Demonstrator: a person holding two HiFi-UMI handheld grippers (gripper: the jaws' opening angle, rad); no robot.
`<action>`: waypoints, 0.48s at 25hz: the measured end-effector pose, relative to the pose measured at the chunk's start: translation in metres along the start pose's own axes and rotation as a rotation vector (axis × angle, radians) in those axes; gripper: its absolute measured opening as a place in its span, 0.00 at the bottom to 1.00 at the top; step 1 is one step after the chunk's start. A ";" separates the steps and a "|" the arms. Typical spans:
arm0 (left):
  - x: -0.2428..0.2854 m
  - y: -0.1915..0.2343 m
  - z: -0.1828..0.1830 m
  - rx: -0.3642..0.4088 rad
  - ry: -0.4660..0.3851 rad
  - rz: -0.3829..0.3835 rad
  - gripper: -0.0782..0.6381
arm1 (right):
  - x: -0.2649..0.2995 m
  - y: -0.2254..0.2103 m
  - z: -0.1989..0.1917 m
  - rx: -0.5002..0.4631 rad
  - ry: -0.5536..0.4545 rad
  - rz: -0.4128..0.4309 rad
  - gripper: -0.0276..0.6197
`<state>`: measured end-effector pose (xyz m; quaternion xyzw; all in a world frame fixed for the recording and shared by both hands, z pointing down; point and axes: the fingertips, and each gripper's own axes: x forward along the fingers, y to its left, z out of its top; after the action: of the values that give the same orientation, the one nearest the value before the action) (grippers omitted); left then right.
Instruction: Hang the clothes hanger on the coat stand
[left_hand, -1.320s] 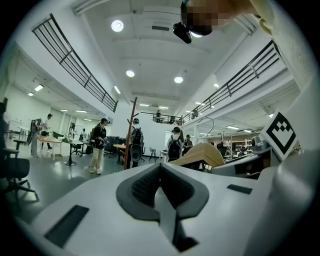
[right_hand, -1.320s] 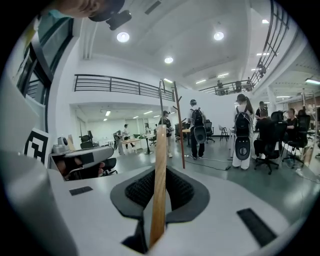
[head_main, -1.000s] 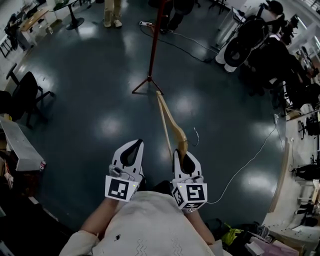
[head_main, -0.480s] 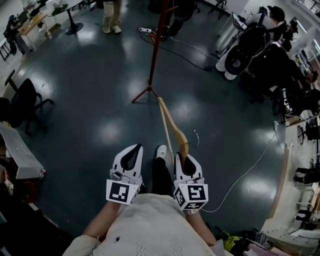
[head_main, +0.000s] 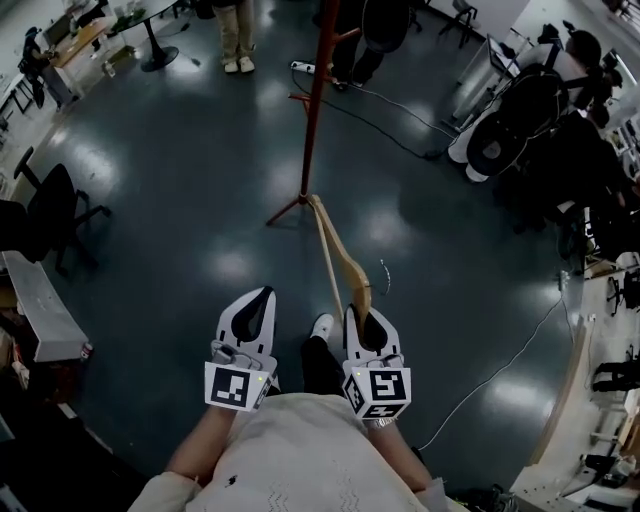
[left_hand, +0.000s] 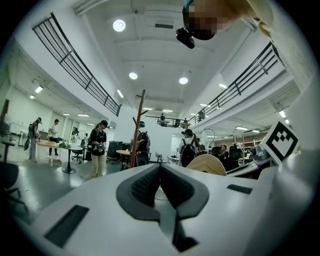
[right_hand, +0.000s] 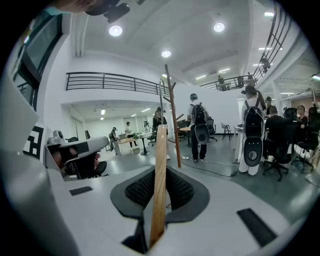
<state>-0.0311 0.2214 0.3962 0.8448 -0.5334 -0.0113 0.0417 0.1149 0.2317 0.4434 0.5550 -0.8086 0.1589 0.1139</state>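
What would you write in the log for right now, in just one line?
right gripper: shut on wooden hanger | left gripper: shut, empty | coat stand: ahead on floor, hanger not yet hung

coat stand (head_main: 315, 100), top cropped (head view)

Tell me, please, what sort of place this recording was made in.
Probably a large open-plan lab or workshop office: a dark polished floor, an office chair and desk at the edges, and a railed mezzanine under a high white ceiling.
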 end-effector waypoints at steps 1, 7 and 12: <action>0.017 0.000 0.002 0.000 -0.003 0.010 0.13 | 0.011 -0.012 0.006 -0.004 -0.002 0.006 0.15; 0.091 0.000 0.019 -0.004 -0.029 0.074 0.13 | 0.059 -0.081 0.040 -0.018 -0.016 0.013 0.15; 0.129 0.006 0.020 0.002 -0.037 0.110 0.13 | 0.095 -0.116 0.061 -0.035 -0.028 0.011 0.15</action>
<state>0.0177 0.1017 0.3805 0.8138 -0.5798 -0.0242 0.0316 0.1886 0.0876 0.4363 0.5507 -0.8157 0.1375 0.1116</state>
